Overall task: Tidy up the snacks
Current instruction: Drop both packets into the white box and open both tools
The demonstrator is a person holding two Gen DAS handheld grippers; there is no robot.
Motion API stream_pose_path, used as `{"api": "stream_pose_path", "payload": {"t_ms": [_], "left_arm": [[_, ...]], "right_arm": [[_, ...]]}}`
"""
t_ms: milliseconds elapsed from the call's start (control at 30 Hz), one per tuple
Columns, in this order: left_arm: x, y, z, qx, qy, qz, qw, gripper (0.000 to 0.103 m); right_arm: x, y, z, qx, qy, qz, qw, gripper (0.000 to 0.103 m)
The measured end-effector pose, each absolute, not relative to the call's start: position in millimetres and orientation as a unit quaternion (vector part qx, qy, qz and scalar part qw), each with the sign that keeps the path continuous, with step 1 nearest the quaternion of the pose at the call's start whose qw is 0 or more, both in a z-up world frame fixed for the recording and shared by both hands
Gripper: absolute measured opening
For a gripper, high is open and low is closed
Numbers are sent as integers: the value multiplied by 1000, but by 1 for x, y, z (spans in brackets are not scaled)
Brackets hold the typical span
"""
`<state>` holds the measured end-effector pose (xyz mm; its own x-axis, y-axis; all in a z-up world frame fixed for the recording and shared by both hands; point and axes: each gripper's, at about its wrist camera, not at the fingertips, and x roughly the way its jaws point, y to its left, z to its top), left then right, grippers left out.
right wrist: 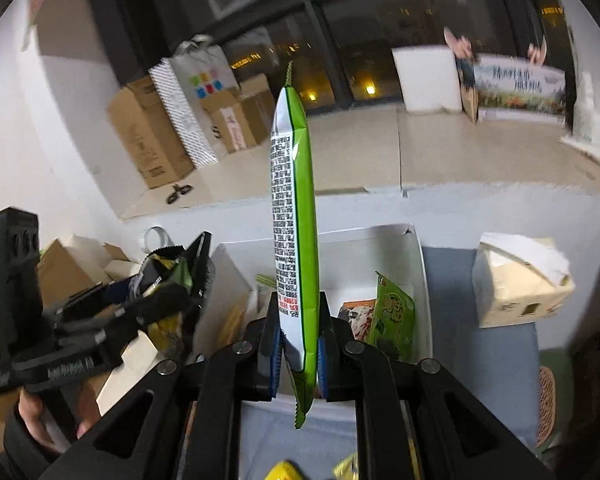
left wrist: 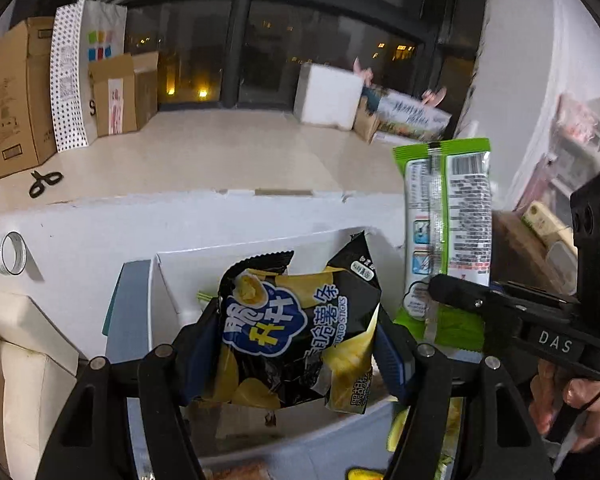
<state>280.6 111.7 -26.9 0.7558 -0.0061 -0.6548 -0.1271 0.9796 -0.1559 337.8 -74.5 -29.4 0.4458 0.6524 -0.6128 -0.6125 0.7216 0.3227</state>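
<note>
I've got the black chip bag [left wrist: 300, 332] pinched between my left gripper [left wrist: 296, 344] pads, jaws about half spread around its puffy middle, hanging over the white box [right wrist: 420, 264]. My right gripper [right wrist: 299, 356] is clamped tight on the low end of the green packet [right wrist: 296, 216], which stands tall above the same box. Risk here: that long packet could swing or slip, being held so low, and the two grippers sit close enough to bump.
</note>
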Motion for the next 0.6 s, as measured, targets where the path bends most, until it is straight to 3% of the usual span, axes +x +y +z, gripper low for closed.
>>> {"api": "stream_pose_path", "payload": {"t_ms": [100,167,200,600], "left_arm": [[296,114,-42,-86,368,50,924,90],[301,119,-51,-90,377,64,920,103],[300,122,-55,-99,380,58,918,103],[271,125,-39,-106,358,50,926,103]], "right_arm": [[358,-65,-46,41,406,372,834,17],[366,-60,-57,29,420,362,831,64],[370,-58,-64,22,431,346,833,103],[365,-99,-60,77,405,342,844,103]]}}
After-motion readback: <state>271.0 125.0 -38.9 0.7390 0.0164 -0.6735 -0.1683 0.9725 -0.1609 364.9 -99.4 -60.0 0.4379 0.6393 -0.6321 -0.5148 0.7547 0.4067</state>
